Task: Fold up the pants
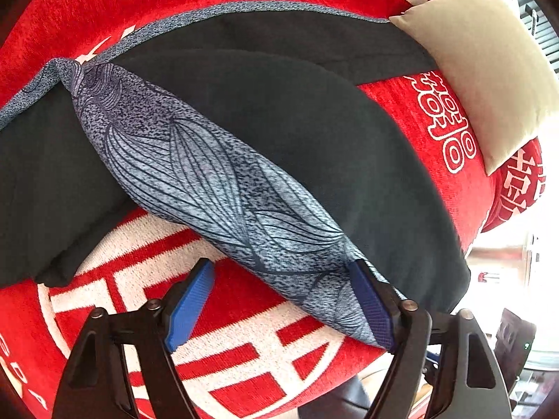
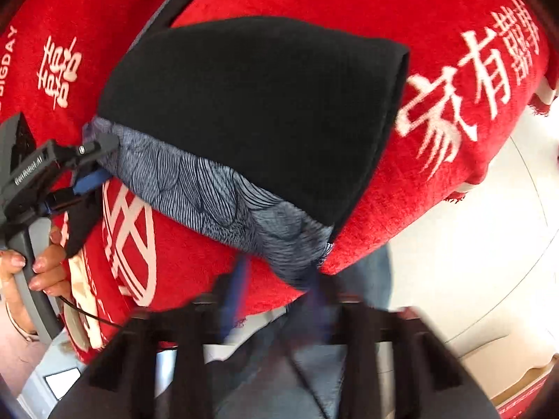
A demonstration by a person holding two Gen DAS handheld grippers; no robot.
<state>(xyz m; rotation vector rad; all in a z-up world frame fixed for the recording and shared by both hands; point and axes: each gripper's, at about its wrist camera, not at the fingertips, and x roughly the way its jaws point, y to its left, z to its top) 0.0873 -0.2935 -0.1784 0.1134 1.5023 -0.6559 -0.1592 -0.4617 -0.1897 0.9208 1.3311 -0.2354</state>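
**Desk:** Where do the pants point(image 1: 265, 111) lie?

**Photographer:** Across a red blanket point(image 1: 244, 356) with white lettering. The dark body is spread on the far side. The patterned grey waistband point(image 1: 216, 181) is lifted as a long band along the near edge, running from far left to near right in the left wrist view. A beige cushion point(image 1: 482, 70) sits at the far right, touching the dark cloth.

**Desk:** And the left gripper point(image 1: 284, 305)?

**Photographer:** Its blue fingers point(image 1: 190, 309) stand apart. The right finger touches the near end of the band; the left finger is clear of it, over the blanket. Nothing is clamped in that view. From the right wrist view, the left gripper point(image 2: 94, 160) meets the band's left end, but whether it pinches cloth there cannot be told.

**Desk:** The right gripper point(image 2: 279, 307)?

**Photographer:** Blurred. The band's right end point(image 2: 314, 258) narrows down towards its fingers, so a grip looks likely, yet whether the fingers are together cannot be told.

**Desk:** What does the next move depend on?

**Photographer:** Probably the band's long axis. It stretches left to right between the two grippers, one at each end, with the body of the pants beyond it. Carrying the band away to the far side would seem to need both ends moving together.
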